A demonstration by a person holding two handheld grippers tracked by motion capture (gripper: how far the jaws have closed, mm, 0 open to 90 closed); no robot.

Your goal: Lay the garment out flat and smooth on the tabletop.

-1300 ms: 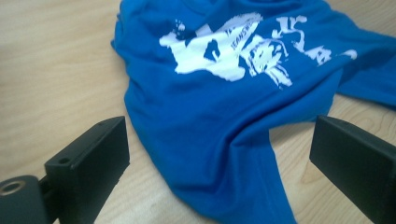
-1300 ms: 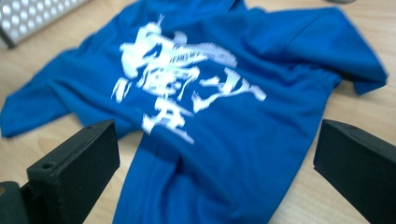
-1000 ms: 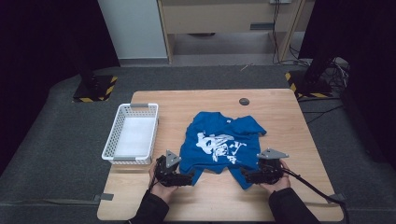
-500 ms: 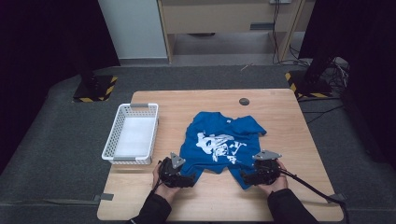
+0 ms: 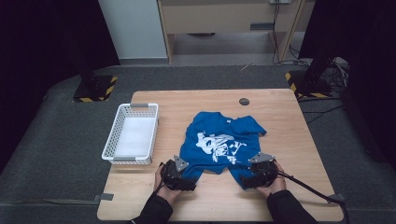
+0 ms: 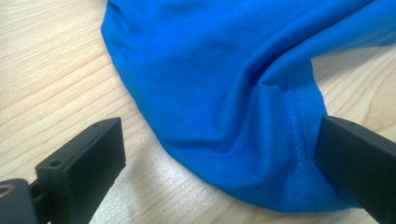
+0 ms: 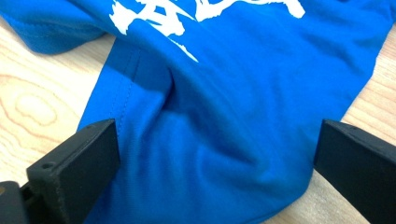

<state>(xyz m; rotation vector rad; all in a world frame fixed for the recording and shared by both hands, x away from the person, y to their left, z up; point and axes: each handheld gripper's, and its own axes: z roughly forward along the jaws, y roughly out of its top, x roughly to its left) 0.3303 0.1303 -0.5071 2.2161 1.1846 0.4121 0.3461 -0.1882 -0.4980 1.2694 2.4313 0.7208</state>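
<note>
Both tongs, left [image 5: 180,175] and right [image 5: 256,176], rest low with jaws spread wide.

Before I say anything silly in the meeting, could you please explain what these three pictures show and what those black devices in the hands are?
No robot here: a person stands at a wooden table holding a hand-held two-jaw gripper in each hand. The high view looks down from above; the left gripper and right gripper sit at the near corners of a blue T-shirt with a white print. A white basket rests at the table's left edge, and a small dark disc lies near the far edge. The other two pictures come from cameras riding on each gripper, looking along its black jaws. In both, the jaws stand wide open with the shirt's hem between them, so nothing is gripped.
</note>
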